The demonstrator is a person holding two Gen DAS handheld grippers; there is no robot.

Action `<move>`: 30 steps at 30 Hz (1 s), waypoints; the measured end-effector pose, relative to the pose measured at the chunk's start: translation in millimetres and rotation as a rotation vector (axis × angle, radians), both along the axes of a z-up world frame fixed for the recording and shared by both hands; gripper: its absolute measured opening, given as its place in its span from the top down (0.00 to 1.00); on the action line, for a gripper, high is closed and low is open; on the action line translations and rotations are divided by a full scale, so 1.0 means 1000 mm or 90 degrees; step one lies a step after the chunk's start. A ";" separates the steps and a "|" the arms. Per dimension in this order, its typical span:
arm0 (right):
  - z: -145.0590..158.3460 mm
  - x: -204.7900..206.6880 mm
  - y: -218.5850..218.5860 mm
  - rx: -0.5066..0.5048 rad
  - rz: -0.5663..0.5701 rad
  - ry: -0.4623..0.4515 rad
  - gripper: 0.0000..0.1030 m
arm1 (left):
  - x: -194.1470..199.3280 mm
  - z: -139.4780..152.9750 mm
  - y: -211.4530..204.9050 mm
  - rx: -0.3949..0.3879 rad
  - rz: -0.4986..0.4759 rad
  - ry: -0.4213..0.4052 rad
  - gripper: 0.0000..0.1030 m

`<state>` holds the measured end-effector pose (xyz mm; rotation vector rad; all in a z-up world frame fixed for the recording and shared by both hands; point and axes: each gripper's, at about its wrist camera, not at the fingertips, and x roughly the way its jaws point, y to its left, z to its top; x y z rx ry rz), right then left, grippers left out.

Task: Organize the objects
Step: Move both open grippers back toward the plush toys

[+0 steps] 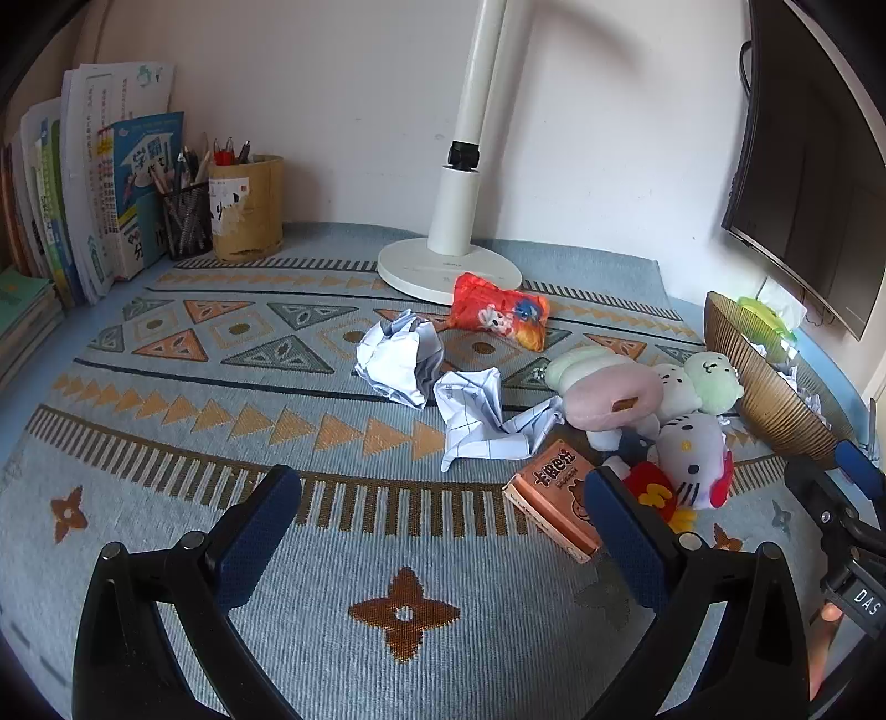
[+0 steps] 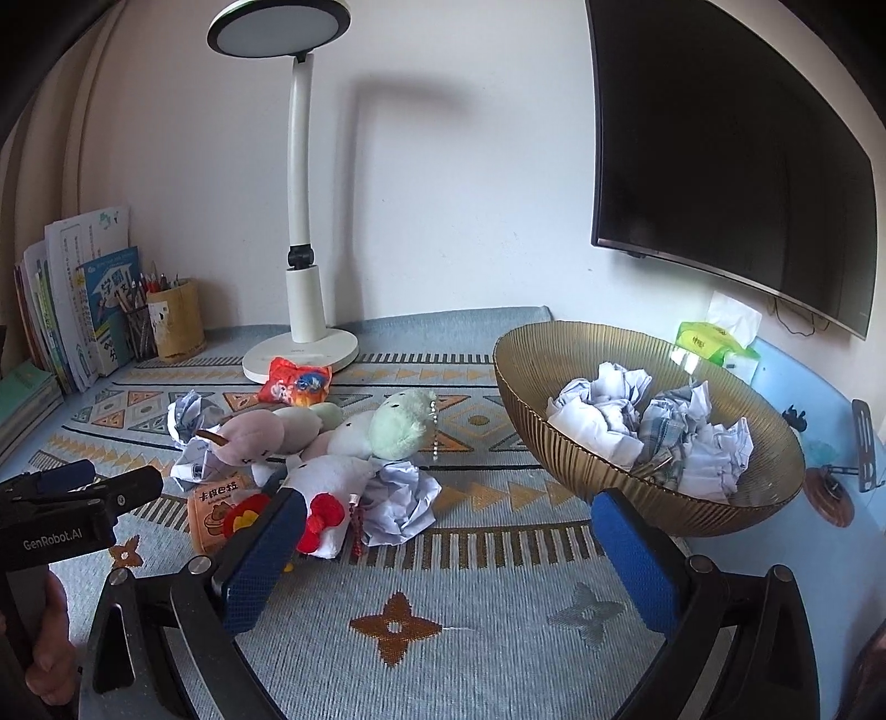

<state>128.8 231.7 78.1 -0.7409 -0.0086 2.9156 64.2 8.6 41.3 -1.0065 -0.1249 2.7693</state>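
Both my left gripper (image 1: pixel 443 531) and right gripper (image 2: pixel 448 559) hang wide and empty, so I judge next is grabbing the crumpled paper (image 2: pixel 400 501) lying just left of the bowl (image 2: pixel 531 421)

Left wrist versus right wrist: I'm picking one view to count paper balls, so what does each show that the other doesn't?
Only the left wrist view shows two crumpled papers in full. Only the right shows the paper balls inside the bowl, the lamp head and the whole TV. Both show the plush toys, snack bag, orange box, pen cups and books.
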 end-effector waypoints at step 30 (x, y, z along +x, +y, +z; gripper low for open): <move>0.006 0.004 0.032 -0.089 -0.051 0.020 0.01 | 0.007 0.004 -0.010 0.060 -0.034 0.025 0.01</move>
